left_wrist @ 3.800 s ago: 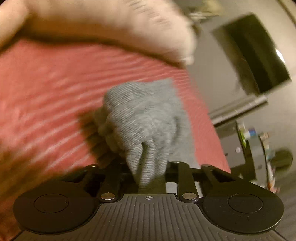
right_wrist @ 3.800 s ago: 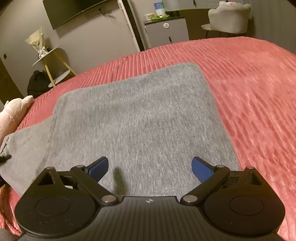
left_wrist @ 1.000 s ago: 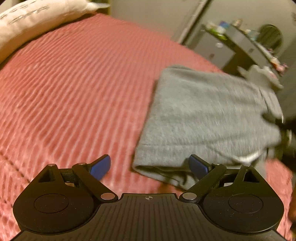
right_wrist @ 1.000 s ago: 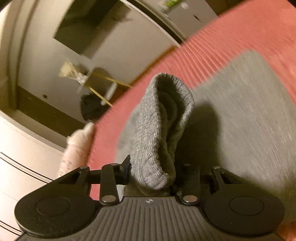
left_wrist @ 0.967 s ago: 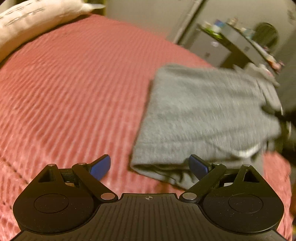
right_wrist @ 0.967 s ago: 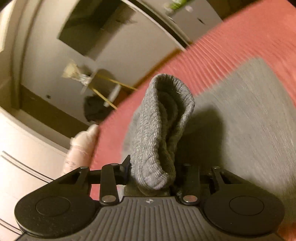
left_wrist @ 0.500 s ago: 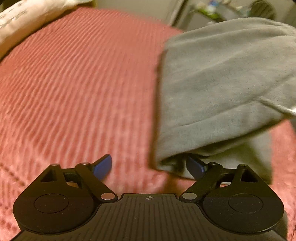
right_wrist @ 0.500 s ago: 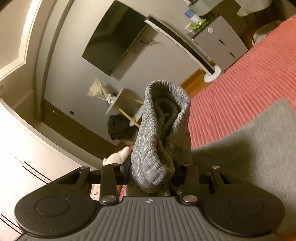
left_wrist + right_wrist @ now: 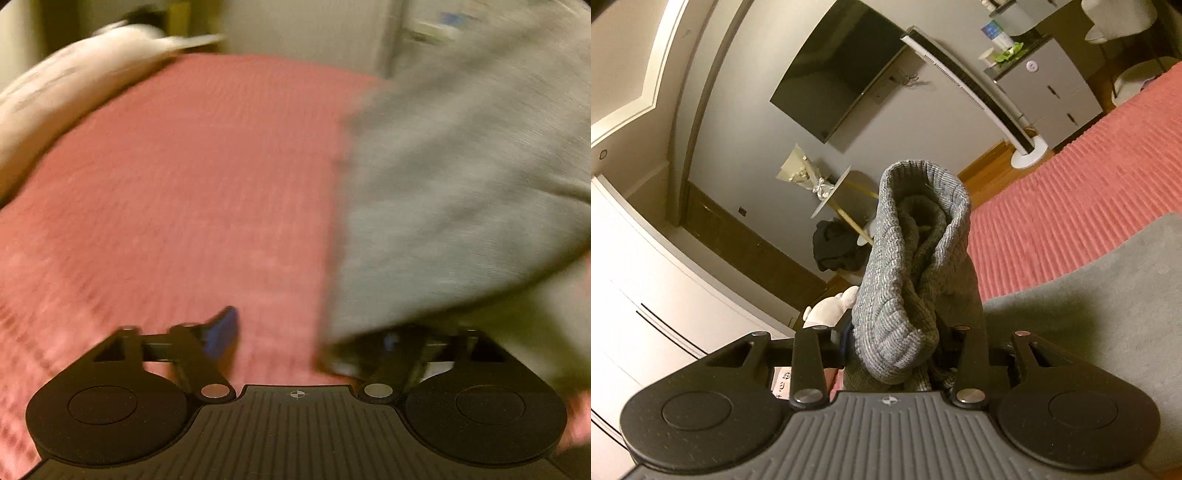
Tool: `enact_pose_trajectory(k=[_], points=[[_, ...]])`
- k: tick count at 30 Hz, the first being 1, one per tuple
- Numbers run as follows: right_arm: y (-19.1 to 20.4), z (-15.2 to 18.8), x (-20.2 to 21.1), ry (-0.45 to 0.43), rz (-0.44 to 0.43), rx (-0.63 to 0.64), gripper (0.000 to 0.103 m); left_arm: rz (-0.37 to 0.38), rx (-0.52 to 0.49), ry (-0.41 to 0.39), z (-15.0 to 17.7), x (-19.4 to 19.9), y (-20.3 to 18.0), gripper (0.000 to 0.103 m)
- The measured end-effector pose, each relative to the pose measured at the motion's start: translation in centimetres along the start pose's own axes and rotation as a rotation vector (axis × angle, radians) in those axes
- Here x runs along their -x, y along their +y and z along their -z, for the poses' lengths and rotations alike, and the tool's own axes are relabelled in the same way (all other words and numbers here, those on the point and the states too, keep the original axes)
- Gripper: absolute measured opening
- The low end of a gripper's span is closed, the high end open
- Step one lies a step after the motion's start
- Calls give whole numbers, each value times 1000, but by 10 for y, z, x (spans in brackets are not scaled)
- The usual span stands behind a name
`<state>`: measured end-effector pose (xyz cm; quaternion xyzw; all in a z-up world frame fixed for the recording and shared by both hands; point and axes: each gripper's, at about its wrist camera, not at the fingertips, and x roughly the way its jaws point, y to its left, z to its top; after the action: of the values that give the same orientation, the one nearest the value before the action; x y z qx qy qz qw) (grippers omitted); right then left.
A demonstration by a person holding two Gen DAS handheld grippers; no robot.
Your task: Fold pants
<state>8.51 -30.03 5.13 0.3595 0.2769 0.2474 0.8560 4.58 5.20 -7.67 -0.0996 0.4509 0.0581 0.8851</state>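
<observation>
The grey knit pants (image 9: pixel 461 192) hang lifted over the red bedspread (image 9: pixel 184 206) on the right of the blurred left wrist view. My left gripper (image 9: pixel 306 328) is open; its left blue pad (image 9: pixel 221 328) shows, and the pants' lower corner drapes over the right finger. My right gripper (image 9: pixel 897 347) is shut on the ribbed cuff of the pants (image 9: pixel 908 266), held high and tilted up toward the wall. More of the pants (image 9: pixel 1100 295) lies below on the right.
A pale pillow (image 9: pixel 74 96) lies at the far left of the bed. A wall TV (image 9: pixel 846 66), a small round side table (image 9: pixel 831 195), a grey cabinet (image 9: pixel 1049 85) and a white plush toy (image 9: pixel 827 306) stand beyond the bed.
My right gripper has lifted the cuff higher, tilting toward the wall. The pants have swung up and nearer the left gripper, whose fingers have come somewhat closer together.
</observation>
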Motion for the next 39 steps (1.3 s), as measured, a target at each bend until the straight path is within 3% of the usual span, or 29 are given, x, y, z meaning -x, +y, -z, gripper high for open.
enact_pose_trajectory(k=[3, 5, 7, 9, 14, 20, 23, 25, 27, 32, 35, 39], points=[[-9, 0, 8, -11, 33, -13, 39, 65, 92, 34, -2, -2, 13, 75], [-17, 0, 13, -11, 58, -14, 39, 72, 82, 24, 0, 1, 11, 73], [-26, 1, 17, -12, 70, -23, 39, 127, 64, -10, 3, 11, 13, 71], [-36, 1, 21, -19, 76, -51, 39, 192, 42, -51, 9, 22, 14, 80], [-37, -2, 25, -41, 66, -63, 39, 245, -54, -29, 12, 28, 0, 89], [-26, -2, 19, -35, 53, -38, 39, 209, -290, -116, 29, 42, -35, 96], [-26, -1, 20, -36, 47, -39, 39, 89, -332, -123, 34, 32, -51, 95], [-27, 1, 23, -38, 44, -39, 39, 46, -292, -89, 27, 20, -52, 87], [-29, -1, 26, -42, 43, -37, 39, 85, -215, -69, 22, 16, -43, 69], [-42, -6, 41, -71, 65, -39, 39, 123, -130, -84, 18, 24, -19, 53], [-62, -4, 48, -78, 116, -52, 39, 119, -139, -89, 23, 30, -16, 48], [-93, 7, 45, -61, 253, -22, 39, 88, -133, -75, 23, 28, -13, 45]])
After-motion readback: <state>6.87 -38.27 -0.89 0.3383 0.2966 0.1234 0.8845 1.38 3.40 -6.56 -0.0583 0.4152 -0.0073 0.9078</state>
